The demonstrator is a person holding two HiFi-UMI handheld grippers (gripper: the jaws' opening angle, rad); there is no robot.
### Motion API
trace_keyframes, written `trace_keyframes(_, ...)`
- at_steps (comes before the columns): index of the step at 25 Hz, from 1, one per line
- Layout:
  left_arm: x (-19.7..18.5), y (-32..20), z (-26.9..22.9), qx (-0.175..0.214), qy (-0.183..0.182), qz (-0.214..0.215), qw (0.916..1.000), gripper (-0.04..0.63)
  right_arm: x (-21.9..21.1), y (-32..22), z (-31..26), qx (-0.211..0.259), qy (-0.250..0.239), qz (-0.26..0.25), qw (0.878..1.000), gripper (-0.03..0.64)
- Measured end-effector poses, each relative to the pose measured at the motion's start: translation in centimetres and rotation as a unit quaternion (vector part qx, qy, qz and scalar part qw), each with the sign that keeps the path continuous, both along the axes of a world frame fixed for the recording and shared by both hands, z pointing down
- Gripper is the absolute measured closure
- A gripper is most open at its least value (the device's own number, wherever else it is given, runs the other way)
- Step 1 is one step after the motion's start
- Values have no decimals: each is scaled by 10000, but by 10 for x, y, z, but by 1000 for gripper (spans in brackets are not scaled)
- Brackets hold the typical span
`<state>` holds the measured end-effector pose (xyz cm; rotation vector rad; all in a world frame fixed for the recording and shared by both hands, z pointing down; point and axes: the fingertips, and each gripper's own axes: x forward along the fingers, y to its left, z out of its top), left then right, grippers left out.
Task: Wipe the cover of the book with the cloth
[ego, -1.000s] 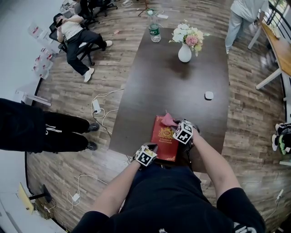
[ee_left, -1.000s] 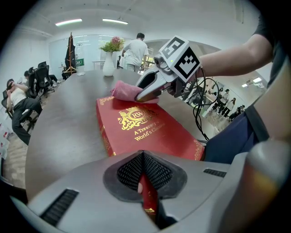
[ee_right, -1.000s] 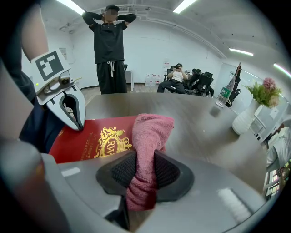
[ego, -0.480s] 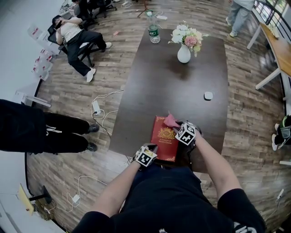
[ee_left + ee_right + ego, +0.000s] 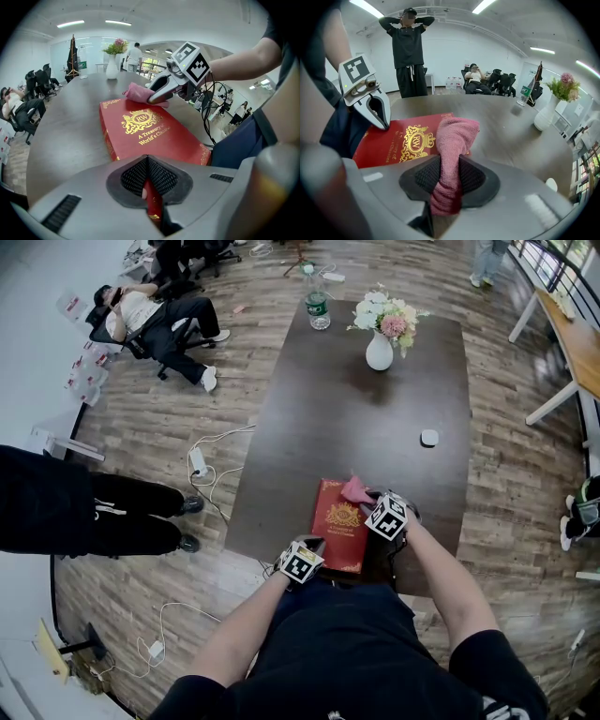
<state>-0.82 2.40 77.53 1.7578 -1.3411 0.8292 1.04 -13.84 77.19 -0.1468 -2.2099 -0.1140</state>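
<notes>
A red book (image 5: 339,526) with a gold crest lies at the near edge of the dark table (image 5: 375,418). Its near edge is pinched in my left gripper (image 5: 312,545), whose jaws are shut on the book (image 5: 140,129). A pink cloth (image 5: 354,489) is clamped in my right gripper (image 5: 372,502) and rests on the book's far right corner. In the right gripper view the cloth (image 5: 452,140) runs from the jaws onto the cover (image 5: 401,143), and the left gripper (image 5: 377,112) shows at the book's other end. From the left gripper view, the right gripper (image 5: 154,97) presses the cloth (image 5: 138,92) down.
A white vase of flowers (image 5: 382,334), a green-capped bottle (image 5: 320,304) and a small white object (image 5: 430,437) stand farther along the table. A person in black (image 5: 75,512) stands left of the table; another reclines in a chair (image 5: 155,320). Cables (image 5: 206,465) lie on the floor.
The right gripper with the cloth has slid slightly right and toward me on the cover. The left gripper has stayed put on the book. People in the background have moved.
</notes>
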Motion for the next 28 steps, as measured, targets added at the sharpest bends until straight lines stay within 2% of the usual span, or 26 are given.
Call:
trace_keyframes(15, -2, -2, -2, 32, -44, 10, 10000, 600, 21, -9, -1, -66, 26, 223, 9997, 508)
trace_keyframes(28, -3, -2, -1, 92, -70, 3, 9999, 600, 53, -16, 8, -147, 334, 502, 9981, 508)
